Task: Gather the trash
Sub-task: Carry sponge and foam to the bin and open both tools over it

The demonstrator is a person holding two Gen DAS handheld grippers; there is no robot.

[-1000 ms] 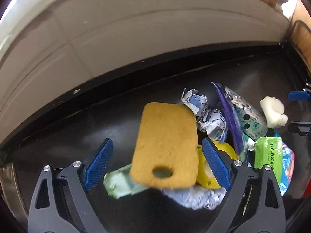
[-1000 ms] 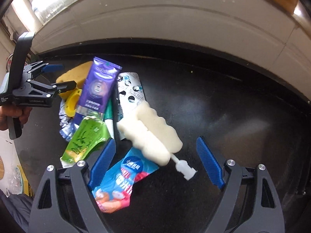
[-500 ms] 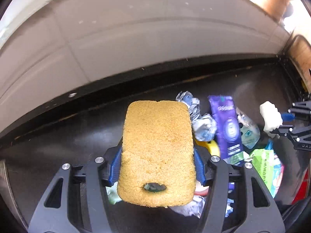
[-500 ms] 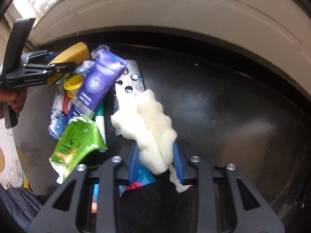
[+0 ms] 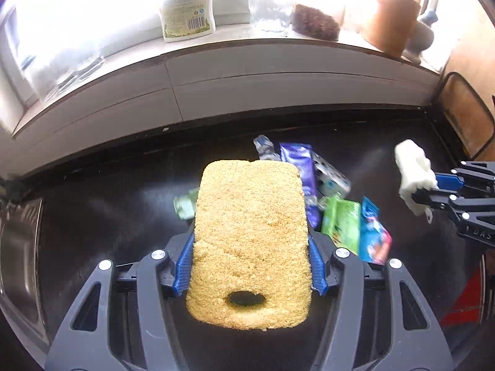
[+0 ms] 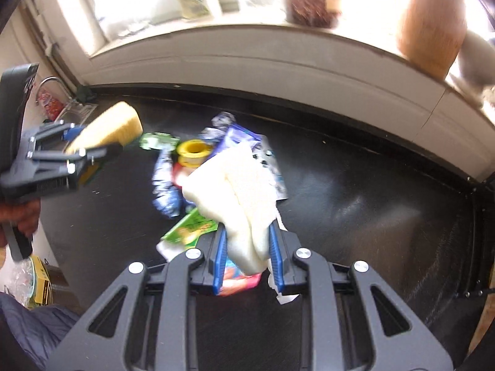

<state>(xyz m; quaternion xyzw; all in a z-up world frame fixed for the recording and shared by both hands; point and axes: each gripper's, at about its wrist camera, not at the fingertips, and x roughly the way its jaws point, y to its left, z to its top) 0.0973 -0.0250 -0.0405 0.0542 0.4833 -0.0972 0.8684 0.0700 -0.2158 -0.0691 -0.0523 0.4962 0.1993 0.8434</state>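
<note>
Here, the left gripper (image 5: 250, 266) is clamping a yellow sponge (image 5: 250, 241) between its blue pads, squeezing it across its short sides; the sponge's long axis is running forward along the fingers, its end with the oval hole lying nearest the camera and its far end pointing toward the backsplash. In the right wrist view the sponge appears to be hanging clear above the black countertop (image 6: 355, 191). The right gripper (image 6: 247, 256) is likewise pinching a white foam brush head (image 6: 235, 194), which is bulging out ahead of the pads; its long axis is also lying forward and tilting left, while a short white stem is showing just behind the right pad.

Both pieces are judged lifted — the step in hand is carrying two picked items away from the heap. No bin is showing in either view, so the next move calls for keeping both grips firm while locating a receptacle.

Beneath and between the grippers, the remaining litter is lying bunched on the countertop: a purple wrapper (image 5: 298, 170), a green packet (image 5: 342, 222), a blue-and-red pouch (image 5: 374, 235), a yellow tape roll (image 6: 194, 151) and crumpled foil (image 6: 165, 188).
</note>
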